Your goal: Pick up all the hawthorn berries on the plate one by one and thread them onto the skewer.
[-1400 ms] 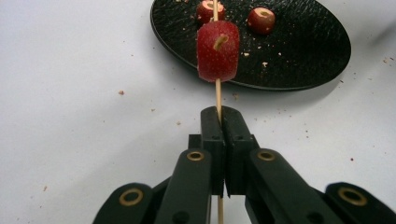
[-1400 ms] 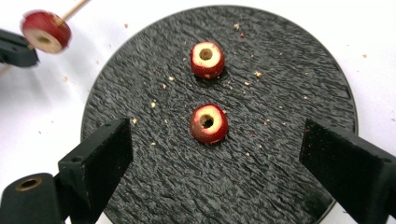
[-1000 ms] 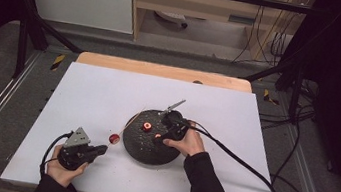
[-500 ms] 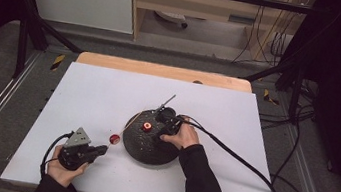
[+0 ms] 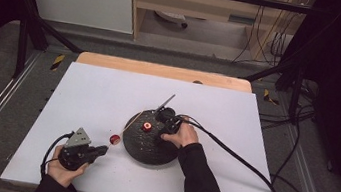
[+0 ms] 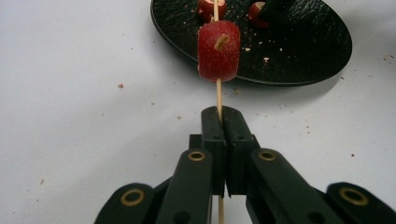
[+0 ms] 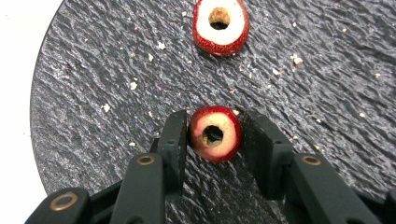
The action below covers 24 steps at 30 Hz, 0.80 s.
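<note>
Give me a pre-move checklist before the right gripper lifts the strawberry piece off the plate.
1. Left gripper shut on the skewer: ok.
2. One strawberry piece already threaded and sitting on the skewer: ok.
3. Right gripper around the target strawberry piece, whose jaws have just been closing; the left pad touches it, contact on the other side looks likely: cannot tell if the grip is firm.
4. Hollow centre of that piece faces the camera, ready for threading: ok.
5. Spare strawberry piece lies apart on the plate, out of the lift path: ok.
6. Skewer tip free past the threaded piece: cannot tell.
</note>
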Tool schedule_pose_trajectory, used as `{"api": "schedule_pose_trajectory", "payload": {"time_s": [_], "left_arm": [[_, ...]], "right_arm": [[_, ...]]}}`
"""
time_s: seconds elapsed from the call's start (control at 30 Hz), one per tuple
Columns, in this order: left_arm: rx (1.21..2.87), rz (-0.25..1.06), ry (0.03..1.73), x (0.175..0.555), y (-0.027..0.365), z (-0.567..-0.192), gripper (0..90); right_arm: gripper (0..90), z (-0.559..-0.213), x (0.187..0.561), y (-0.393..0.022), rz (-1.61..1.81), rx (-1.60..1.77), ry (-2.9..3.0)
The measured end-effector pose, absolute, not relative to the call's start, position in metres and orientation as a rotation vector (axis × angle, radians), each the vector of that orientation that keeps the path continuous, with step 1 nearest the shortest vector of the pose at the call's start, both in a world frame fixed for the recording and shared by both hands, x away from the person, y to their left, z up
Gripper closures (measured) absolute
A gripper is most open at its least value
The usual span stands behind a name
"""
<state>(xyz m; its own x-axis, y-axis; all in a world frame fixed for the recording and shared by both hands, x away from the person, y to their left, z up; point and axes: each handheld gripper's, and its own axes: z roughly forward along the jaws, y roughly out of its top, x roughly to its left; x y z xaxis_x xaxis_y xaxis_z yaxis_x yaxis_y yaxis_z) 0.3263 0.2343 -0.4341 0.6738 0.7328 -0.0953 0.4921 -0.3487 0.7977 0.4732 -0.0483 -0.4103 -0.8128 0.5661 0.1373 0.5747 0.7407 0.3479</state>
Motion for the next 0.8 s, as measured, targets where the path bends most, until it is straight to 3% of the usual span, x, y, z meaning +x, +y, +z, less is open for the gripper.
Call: {"api": "schedule_pose_trajectory", "payload": {"time_s": [0.8], "left_arm": [[1.988,0.359,0.948,0.324,0.234,-0.432,88.3]], "right_arm": [[62.3,-0.381,0.454,-0.07,-1.024,-1.143,-2.704]]}}
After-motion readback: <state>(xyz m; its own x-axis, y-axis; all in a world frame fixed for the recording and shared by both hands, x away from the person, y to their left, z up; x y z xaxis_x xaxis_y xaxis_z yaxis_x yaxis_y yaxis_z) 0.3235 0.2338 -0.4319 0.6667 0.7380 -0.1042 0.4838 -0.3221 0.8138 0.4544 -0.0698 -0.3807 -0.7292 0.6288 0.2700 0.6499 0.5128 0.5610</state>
